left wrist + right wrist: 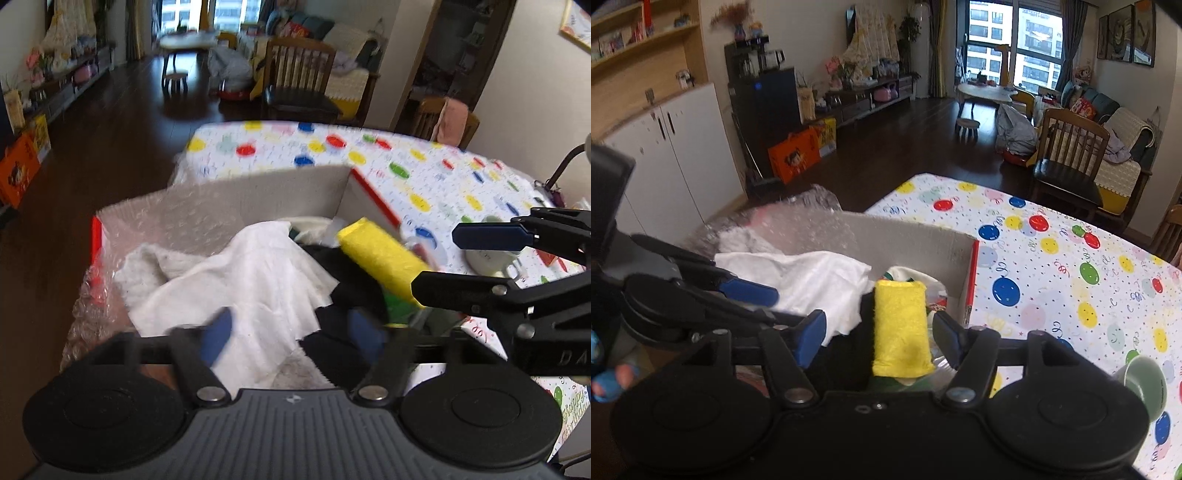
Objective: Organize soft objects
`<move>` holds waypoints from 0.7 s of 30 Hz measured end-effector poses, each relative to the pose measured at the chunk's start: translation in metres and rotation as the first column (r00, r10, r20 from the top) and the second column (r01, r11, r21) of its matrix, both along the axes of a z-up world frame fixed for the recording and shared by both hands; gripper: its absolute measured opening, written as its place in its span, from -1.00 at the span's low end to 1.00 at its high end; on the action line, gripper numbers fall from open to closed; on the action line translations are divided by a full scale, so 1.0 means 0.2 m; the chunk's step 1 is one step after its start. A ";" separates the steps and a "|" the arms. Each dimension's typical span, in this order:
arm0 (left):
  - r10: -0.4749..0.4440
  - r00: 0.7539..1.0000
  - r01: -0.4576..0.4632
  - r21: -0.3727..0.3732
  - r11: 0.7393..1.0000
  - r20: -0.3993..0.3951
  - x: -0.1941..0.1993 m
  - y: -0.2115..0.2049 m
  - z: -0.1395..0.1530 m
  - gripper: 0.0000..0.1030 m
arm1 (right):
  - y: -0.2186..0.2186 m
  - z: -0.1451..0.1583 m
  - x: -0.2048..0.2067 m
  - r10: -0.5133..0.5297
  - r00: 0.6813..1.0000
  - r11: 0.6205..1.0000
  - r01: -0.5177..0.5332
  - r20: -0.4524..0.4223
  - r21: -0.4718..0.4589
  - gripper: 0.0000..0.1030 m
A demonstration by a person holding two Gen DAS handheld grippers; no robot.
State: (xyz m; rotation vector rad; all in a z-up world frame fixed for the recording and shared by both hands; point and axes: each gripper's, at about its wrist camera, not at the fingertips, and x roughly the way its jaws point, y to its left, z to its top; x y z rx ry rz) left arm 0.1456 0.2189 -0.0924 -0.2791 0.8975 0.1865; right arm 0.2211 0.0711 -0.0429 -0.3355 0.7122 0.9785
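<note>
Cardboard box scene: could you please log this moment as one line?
stage: items in cardboard box | left gripper: open | right gripper: open | yellow sponge, white cloth: released

Black grippers, blue-padded jaws

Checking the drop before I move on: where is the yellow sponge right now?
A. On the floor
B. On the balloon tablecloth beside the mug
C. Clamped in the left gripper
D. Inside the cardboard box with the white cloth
D: the yellow sponge lies inside the cardboard box, next to the white cloth, with the right gripper open around it, pads clear.
</note>
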 end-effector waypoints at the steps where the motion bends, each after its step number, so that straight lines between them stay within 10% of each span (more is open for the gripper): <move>1: -0.003 1.000 0.002 0.010 1.000 0.019 -0.02 -0.02 0.02 0.45 | -0.02 0.01 -0.01 -0.001 1.000 1.000 0.001 -0.001 0.015 0.24; 21: 0.005 0.976 -0.030 0.110 0.993 0.220 -0.35 -0.32 0.39 0.65 | -0.43 0.25 -0.21 0.000 0.999 0.961 -0.013 0.045 0.277 0.80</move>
